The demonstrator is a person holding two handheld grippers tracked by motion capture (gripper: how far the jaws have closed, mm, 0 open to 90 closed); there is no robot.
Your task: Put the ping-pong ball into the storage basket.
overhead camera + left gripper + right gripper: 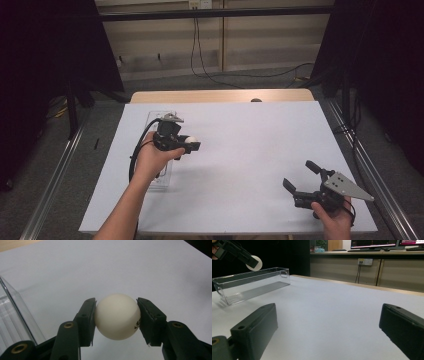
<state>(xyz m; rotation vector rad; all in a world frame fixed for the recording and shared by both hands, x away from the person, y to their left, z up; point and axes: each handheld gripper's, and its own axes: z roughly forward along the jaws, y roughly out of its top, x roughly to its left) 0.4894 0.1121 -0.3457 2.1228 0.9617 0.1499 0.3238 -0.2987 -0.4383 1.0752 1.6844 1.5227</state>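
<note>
Left gripper [189, 145] is clamped on a white ball [190, 140], one black pad on each side of it; in the left gripper view the ball [117, 316] sits squarely between the two jaws, pressed at its widest part, with a small dark printed mark low on the side toward that view's right jaw. The ball is held up off the table [240, 150], above the white surface, just right of the clear plastic tray [159, 182]. The tray is long and narrow, lying lengthwise on the left part of the white sheet, and the left hand [152, 157] and its cable partly cover it in the high view. In the left gripper view a clear wall of the tray [15, 315] shows at the left edge, beside the gripper, not touching the ball. The right gripper view shows the tray [249, 285] from the side with the ball [254, 263] above one end of it, still in the jaws and clear of the rim. Right gripper [299, 176] sits near the front right corner of the table, held in the right hand [335, 220], jaws spread wide with nothing between them, well apart from ball and tray, pointing toward the left across the sheet. Its own view shows bare white table between the two pads [257, 325].
</note>
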